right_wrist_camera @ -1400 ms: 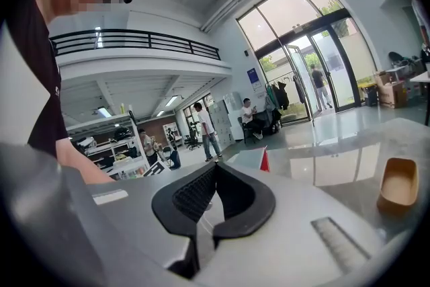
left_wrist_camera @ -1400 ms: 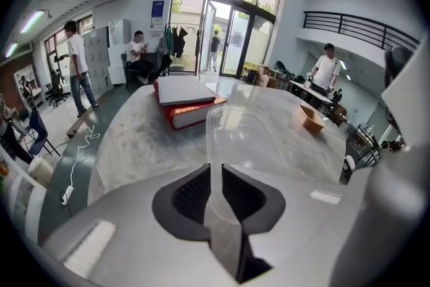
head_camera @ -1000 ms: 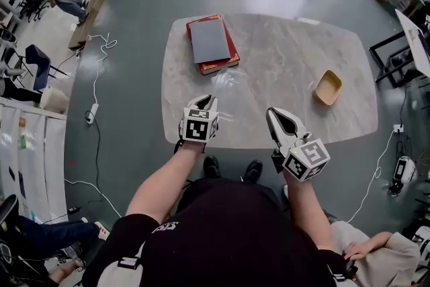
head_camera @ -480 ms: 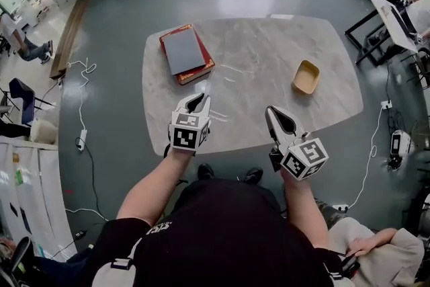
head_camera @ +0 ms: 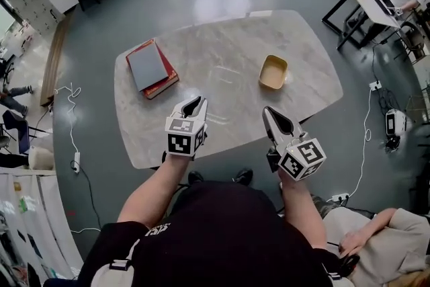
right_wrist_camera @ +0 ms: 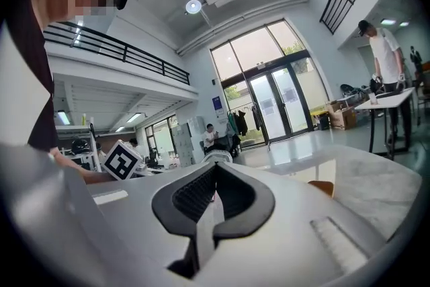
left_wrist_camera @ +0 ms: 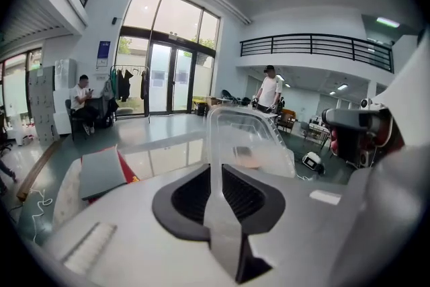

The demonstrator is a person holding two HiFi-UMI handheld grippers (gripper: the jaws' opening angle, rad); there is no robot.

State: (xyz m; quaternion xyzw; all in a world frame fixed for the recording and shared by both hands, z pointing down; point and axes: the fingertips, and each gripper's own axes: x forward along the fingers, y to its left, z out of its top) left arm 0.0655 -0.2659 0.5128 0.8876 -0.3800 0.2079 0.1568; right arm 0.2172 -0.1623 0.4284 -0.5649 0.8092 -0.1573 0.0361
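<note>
Well, the left gripper (left_wrist_camera: 216,171) pinches tight on the rim of a clear box (left_wrist_camera: 250,141), held up over the near side of the table (head_camera: 222,44). The box looks empty. It is see-through, so the head view hardly shows it. The right gripper (right_wrist_camera: 213,193) is closed on nothing. A tan bowl (head_camera: 273,72) sits empty on the table, half hidden in the right gripper view.

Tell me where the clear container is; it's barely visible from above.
In the left gripper view, the clear container is clamped by its wall in the left gripper, over the table, right of the stacked books.
</note>
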